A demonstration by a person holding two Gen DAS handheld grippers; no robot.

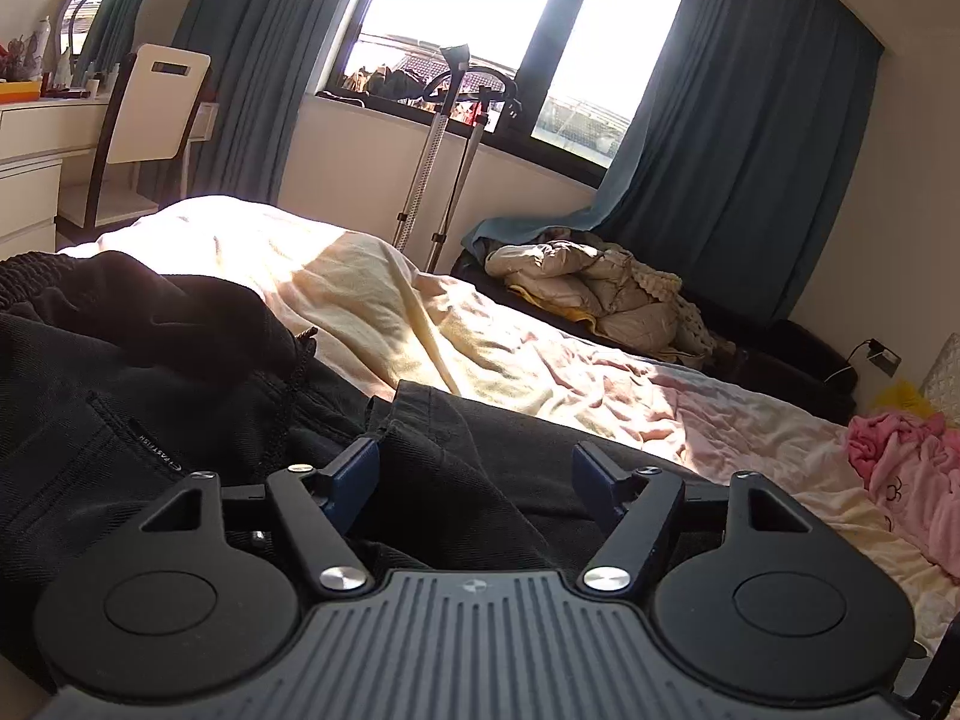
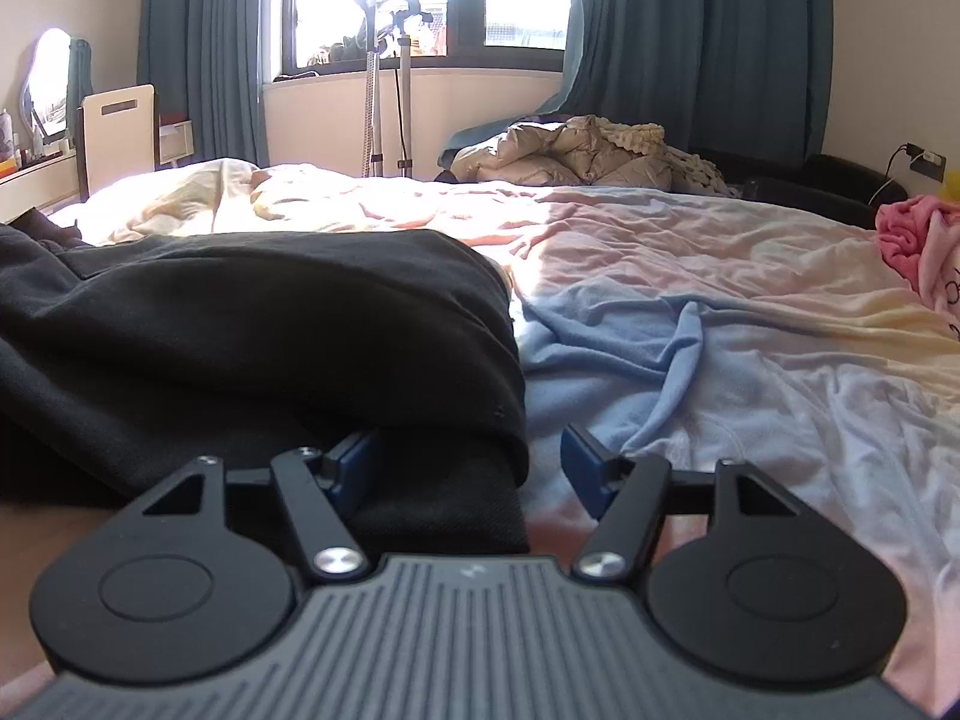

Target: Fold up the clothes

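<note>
Both grippers spread wide at the near edge of black clothes on the bed

The left gripper (image 1: 477,471) stands with jaws apart over dark trousers (image 1: 180,420), cloth lying between its blue pads but not pinched; the right gripper (image 2: 471,462) is likewise spread, with the hem of a black garment (image 2: 270,324) lying partly in its gap, one pad on the cloth side and the other over the blue-and-pink bedsheet (image 2: 720,360); I judge the main risk to be that closing here catches the sheet along with the hem, or takes only one of the stacked layers, so the fold drags skewed; the rumpled sheet could bunch and pull; the trousers' drawcord (image 1: 303,348) may snag; whether the pile is mid-fold or already folded cannot be told
</note>
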